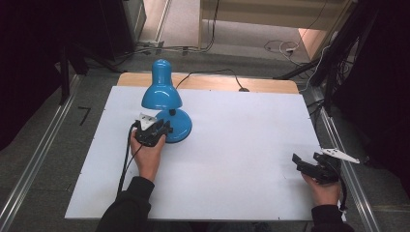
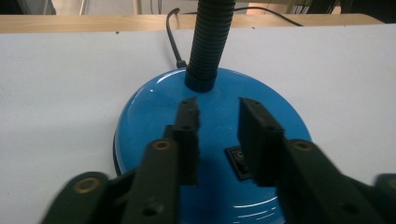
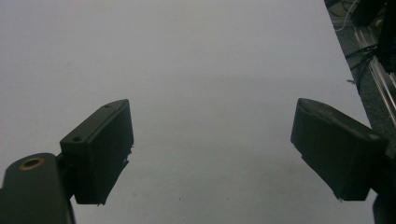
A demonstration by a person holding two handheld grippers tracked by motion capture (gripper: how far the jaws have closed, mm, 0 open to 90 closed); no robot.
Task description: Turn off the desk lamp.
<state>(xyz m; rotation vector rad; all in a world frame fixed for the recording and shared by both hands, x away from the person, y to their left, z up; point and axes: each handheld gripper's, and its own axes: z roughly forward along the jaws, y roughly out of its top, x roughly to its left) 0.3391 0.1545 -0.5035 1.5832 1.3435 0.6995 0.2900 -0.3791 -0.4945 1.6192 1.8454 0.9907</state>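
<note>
Black left gripper (image 1: 162, 129); brass rivets; dark sleeves (image 1: 126, 208).

A white tabletop (image 1: 241, 159) on a wooden table (image 1: 270, 85) stands on grey floor (image 1: 43, 145) strewn with cables (image 1: 280, 47).

In the left gripper view, the blue lamp base (image 2: 159, 107) runs off the bottom edge, the left gripper (image 2: 218, 112) covers its near part, and one black finger (image 2: 257, 135) hides half of the rocker switch (image 2: 236, 161), its marking too small to read; the corrugated neck (image 2: 211, 37) is cut off at the top. From above, the lamp shade (image 1: 161, 89) hides the neck, and the right gripper (image 1: 302, 162) looks small and dark, jaws hard to tell apart
</note>
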